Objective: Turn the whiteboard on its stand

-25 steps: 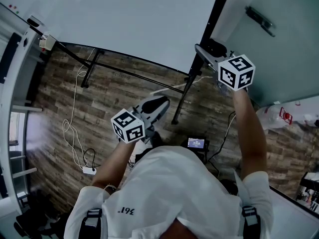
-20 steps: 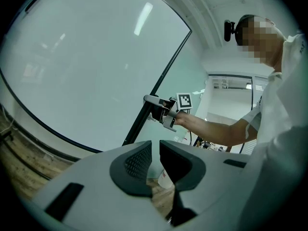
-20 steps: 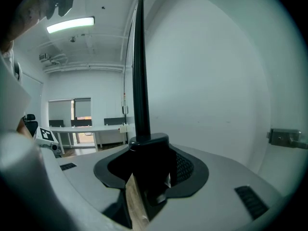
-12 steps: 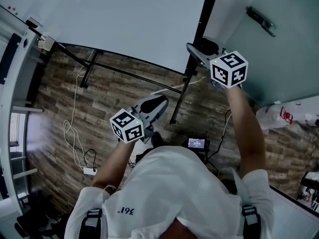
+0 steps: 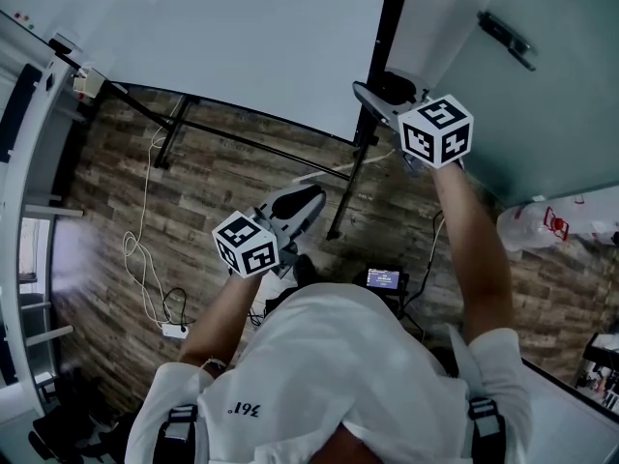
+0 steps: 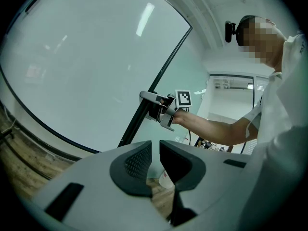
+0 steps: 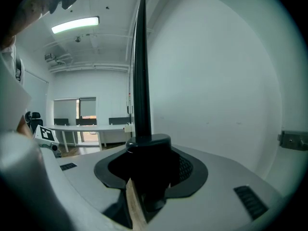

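Observation:
The big whiteboard (image 5: 242, 37) fills the top of the head view, its stand's black legs (image 5: 348, 187) on the wooden floor. My right gripper (image 5: 379, 100) is shut on the board's black side frame (image 5: 392, 27) at arm's length. In the right gripper view that frame (image 7: 141, 81) rises straight up from between the pads of my right gripper (image 7: 149, 162). My left gripper (image 5: 300, 206) hangs lower, apart from the board, over the floor. In the left gripper view, the left gripper (image 6: 155, 150) shows a narrow gap with nothing in it, and the right gripper (image 6: 151, 100) is seen clamped on the frame.
A white cable (image 5: 145, 249) snakes over the floor to a power strip (image 5: 174, 332). A small device with a lit screen (image 5: 383, 278) lies near my feet. A pale wall with a dark handle (image 5: 503, 37) stands right of the board. Shelving (image 5: 19, 211) lines the left side.
My right gripper has moved left with the board's black frame in it, and the frame's edge has swung left in the head view. The left gripper has barely moved.

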A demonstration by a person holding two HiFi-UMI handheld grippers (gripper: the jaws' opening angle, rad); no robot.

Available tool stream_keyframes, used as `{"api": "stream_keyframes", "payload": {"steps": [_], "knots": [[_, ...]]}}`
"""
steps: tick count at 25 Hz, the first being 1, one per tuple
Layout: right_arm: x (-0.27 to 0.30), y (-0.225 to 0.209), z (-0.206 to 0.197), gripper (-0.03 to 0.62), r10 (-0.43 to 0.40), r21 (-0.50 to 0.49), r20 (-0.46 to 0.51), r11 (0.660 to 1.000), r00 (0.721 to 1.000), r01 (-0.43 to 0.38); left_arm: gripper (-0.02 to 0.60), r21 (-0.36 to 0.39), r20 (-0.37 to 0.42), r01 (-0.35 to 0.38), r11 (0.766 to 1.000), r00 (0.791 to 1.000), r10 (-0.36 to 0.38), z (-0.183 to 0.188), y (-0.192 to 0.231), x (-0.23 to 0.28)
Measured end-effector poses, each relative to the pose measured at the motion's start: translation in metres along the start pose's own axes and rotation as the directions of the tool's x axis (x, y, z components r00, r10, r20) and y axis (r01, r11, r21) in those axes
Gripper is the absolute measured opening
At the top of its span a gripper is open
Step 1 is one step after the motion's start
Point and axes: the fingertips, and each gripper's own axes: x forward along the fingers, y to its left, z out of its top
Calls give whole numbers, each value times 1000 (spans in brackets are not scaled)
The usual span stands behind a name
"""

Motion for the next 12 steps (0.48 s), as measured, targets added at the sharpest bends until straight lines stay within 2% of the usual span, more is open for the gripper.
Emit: {"api": "stream_keyframes", "payload": {"steps": [3, 12], "knots": [[-11, -13, -4, 192, 4, -6, 6, 1000, 1000, -4, 40, -1, -9, -4, 1000, 1000, 4, -4, -5, 14], [-2, 7, 0, 181, 24, -36, 0, 999, 1000, -24, 41, 6, 13, -19, 1000, 1000, 19, 3, 2, -11]]}}
